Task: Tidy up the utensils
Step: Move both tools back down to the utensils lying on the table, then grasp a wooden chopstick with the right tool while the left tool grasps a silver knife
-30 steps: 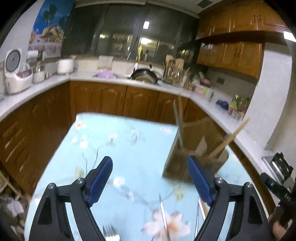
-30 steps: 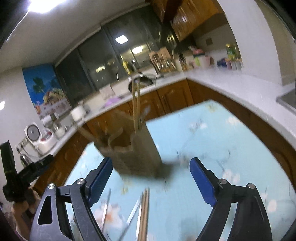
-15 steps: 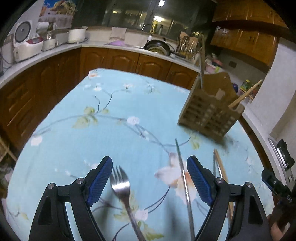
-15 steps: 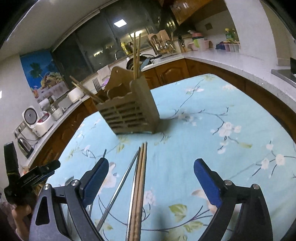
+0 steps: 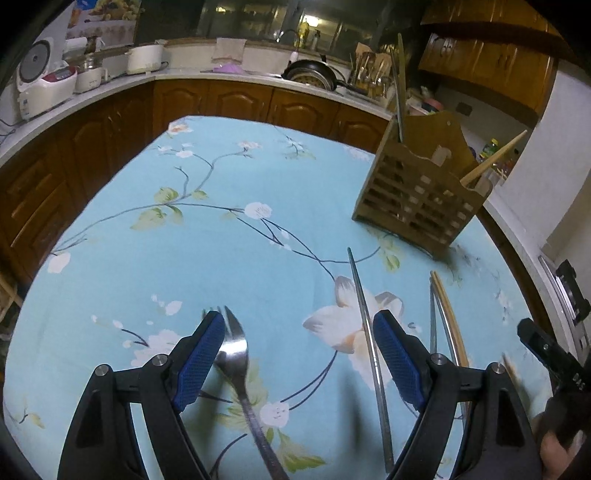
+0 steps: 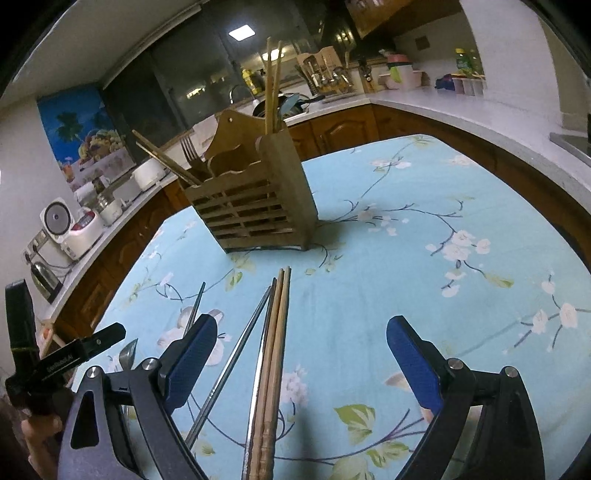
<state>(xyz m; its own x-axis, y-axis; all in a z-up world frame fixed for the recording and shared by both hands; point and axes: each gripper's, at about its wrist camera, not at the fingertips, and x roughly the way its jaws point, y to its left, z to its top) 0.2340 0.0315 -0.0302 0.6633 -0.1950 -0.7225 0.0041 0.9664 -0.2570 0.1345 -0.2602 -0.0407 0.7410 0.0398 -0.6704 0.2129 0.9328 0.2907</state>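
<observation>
Dim indoor light comes from a ceiling panel [image 6: 242, 32] above the caddy [image 6: 255, 192]. Fisheye curving bends the counters; corners go black. The caddy's base shadow looks smeared.

The left tool [image 5: 299, 345] points down at a slant, and its two blue fingers [image 5: 201, 360] stand wide apart with nothing pinched between them. The right tool [image 6: 301, 360] tips down the same way, and its blue fingers [image 6: 413, 363] are spread wide too, gripping nothing. A hand [image 6: 35, 430] holds the left tool from below, at the edge of the right view.
</observation>
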